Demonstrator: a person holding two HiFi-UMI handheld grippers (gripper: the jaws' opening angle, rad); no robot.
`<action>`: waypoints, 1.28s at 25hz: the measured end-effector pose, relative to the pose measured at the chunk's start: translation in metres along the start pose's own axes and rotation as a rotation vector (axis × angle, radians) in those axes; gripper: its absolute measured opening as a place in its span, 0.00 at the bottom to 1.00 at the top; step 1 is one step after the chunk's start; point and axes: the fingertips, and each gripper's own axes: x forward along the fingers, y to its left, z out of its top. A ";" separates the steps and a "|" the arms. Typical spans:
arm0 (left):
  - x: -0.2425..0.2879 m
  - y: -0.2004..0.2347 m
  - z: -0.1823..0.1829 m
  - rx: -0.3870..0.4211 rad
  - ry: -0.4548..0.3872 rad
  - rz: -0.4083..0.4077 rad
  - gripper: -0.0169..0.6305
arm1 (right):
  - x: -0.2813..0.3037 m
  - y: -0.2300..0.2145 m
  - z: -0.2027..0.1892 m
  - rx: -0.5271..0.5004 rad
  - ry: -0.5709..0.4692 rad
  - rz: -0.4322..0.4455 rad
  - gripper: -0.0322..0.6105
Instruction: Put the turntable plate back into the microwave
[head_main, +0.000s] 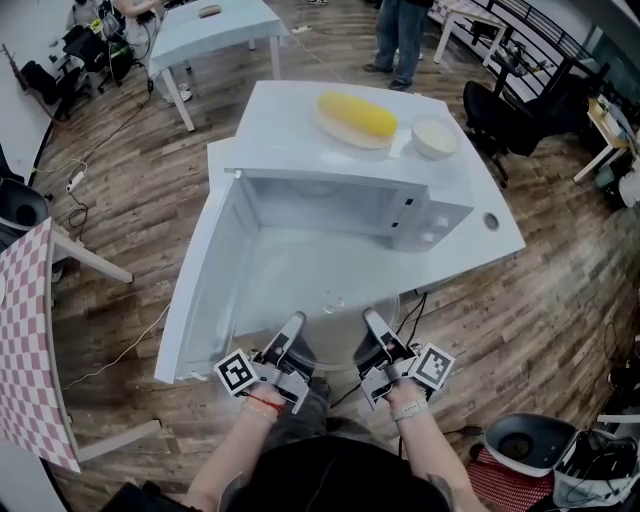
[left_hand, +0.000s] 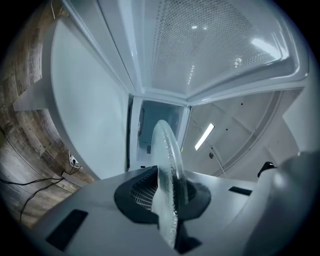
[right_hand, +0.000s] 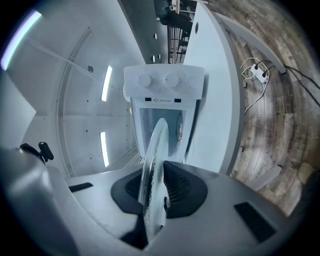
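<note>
The turntable plate (left_hand: 167, 160) is clear glass, smooth on its face and pebbled towards the rim. My left gripper (left_hand: 167, 200) and right gripper (right_hand: 155, 200) are matt grey plastic with black ribbed pads (left_hand: 140, 192). The microwave (head_main: 330, 215) has glossy white walls, and the floor (head_main: 560, 300) is grained wood planks.

Bright, even overhead light; fisheye warping, dark vignetted corners, blurred foreground.

Clear turntable plate (left_hand: 167, 150) edge-on between the left gripper's (left_hand: 167, 192) clamped fingers (left_hand: 137, 196), open microwave (left_hand: 160, 119) beyond
</note>
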 end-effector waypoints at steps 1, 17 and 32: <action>0.002 0.001 0.002 -0.002 -0.002 0.001 0.08 | 0.003 -0.001 0.001 0.002 -0.001 0.000 0.12; 0.038 0.011 0.023 -0.041 0.023 0.016 0.08 | 0.030 -0.009 0.027 0.005 -0.051 -0.016 0.12; 0.050 0.017 0.037 -0.034 0.008 0.021 0.08 | 0.046 -0.015 0.033 0.008 -0.070 -0.010 0.12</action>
